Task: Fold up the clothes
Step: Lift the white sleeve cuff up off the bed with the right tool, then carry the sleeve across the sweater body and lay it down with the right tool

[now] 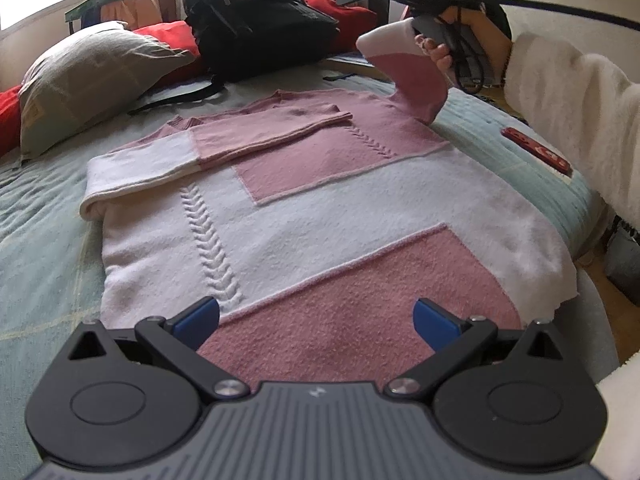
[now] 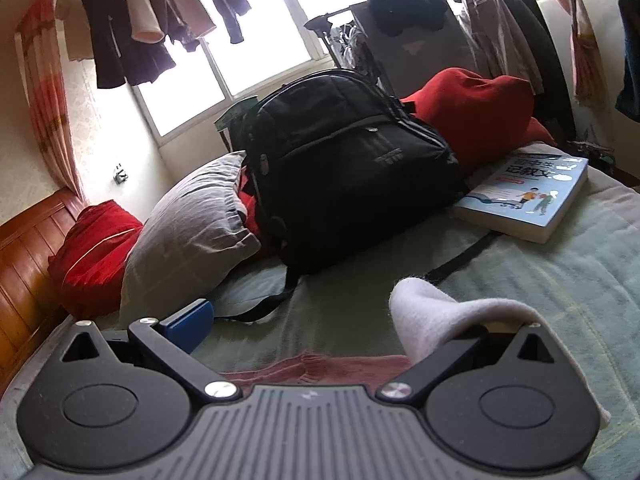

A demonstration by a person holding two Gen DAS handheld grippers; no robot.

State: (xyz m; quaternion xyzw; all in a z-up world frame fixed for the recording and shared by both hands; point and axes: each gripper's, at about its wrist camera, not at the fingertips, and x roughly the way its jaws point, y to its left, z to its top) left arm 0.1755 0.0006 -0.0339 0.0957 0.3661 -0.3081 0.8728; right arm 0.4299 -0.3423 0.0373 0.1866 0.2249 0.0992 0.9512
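Observation:
A pink and white knit sweater [image 1: 320,208] lies flat on the bed, its left sleeve [image 1: 224,140] folded across the chest. My left gripper [image 1: 316,316] is open just above the pink hem, holding nothing. In the left wrist view the sweater's right sleeve [image 1: 404,68] is lifted above the bed at the far right, next to the hand and the right gripper. In the right wrist view my right gripper [image 2: 320,324] has its jaws wide apart; the white cuff [image 2: 440,316] drapes over its right finger, which is hidden.
A black backpack [image 2: 344,168], a grey pillow [image 2: 188,232] and red bedding [image 2: 476,112] sit at the far side of the bed. A blue book [image 2: 524,200] lies beside the backpack. A red flat object [image 1: 536,152] lies near the bed's right edge. Clothes hang by the window.

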